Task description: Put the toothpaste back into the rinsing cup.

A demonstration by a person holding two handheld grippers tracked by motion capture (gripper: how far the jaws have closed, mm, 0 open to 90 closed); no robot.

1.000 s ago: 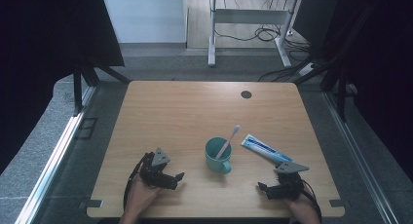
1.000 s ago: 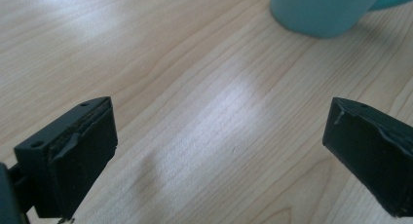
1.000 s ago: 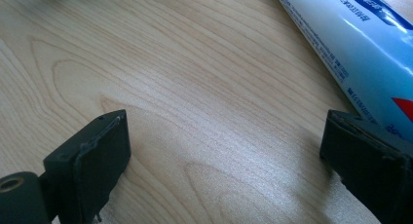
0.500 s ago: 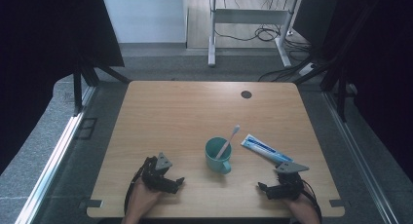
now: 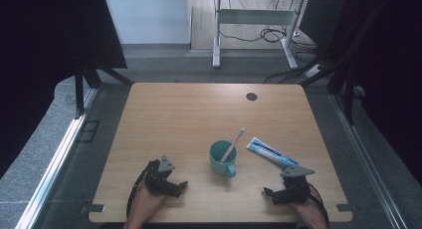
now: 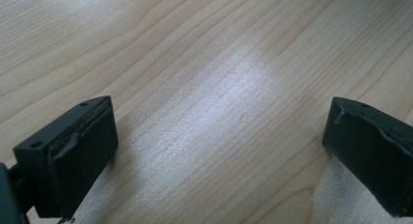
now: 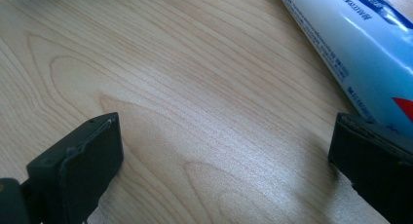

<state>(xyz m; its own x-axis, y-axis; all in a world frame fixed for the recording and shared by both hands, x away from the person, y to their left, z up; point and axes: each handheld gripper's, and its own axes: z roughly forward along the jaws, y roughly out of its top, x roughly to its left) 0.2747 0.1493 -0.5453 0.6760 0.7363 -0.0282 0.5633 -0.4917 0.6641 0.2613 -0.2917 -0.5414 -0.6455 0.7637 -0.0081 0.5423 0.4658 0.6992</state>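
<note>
1. your left gripper (image 5: 175, 185) sits low on the wooden table (image 5: 189, 114), near the front edge on the left side. its two black jaws are wide apart, and in the left gripper view there is just bare wood between them. it holds nothing.
2. a bit to the right stands the green cup (image 5: 222, 159). it is upright, with its handle turned toward you. a toothbrush (image 5: 234, 144) leans inside it, with the brush end sticking up and to the right.
3. just right of the cup lies the toothpaste box (image 5: 271, 152), flat on the table and slanted. it is white and blue. in the right gripper view there is small writing along its side (image 7: 360, 34), but it is too tiny and blurry to read. a bit of red shows near one end.
4. your right gripper (image 5: 274, 194) rests near the front edge on the right side, close to the near end of the box. its jaws are wide apart too, and nothing is held. in the right gripper view one jaw is right by the box.
5. far back on the table is a small dark round spot (image 5: 252, 96).
</note>
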